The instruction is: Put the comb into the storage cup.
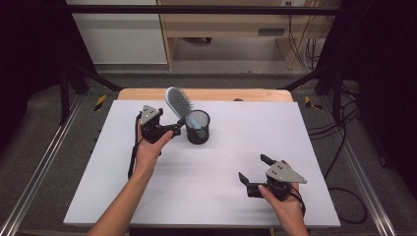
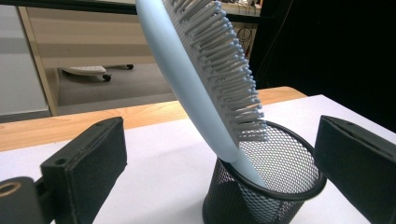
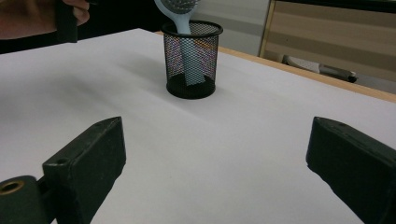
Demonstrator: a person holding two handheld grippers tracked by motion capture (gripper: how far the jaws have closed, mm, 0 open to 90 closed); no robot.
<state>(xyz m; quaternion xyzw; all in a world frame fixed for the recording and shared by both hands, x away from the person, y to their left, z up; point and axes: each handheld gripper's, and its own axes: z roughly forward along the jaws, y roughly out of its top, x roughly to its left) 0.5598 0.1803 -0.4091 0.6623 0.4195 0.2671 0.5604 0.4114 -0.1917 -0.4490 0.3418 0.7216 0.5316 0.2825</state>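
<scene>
A light blue hairbrush [image 1: 178,102] stands handle-down in a black mesh cup [image 1: 198,127] at the back middle of the white table, leaning left with its head above the rim. My left gripper [image 1: 178,126] is open just left of the cup. In the left gripper view the hairbrush [image 2: 196,79] and cup [image 2: 271,186] sit between the wide-apart jaws, which touch neither. My right gripper [image 1: 253,167] rests open near the front right with nothing between its jaws. It faces the cup [image 3: 191,60] and the brush handle [image 3: 180,18] from a distance.
The white table top [image 1: 221,196] has a wooden edge [image 1: 221,94] at the back. Metal frame rails run along both sides, and cables [image 1: 339,147] lie on the floor at the right. A wooden cabinet [image 1: 221,29] stands behind the table.
</scene>
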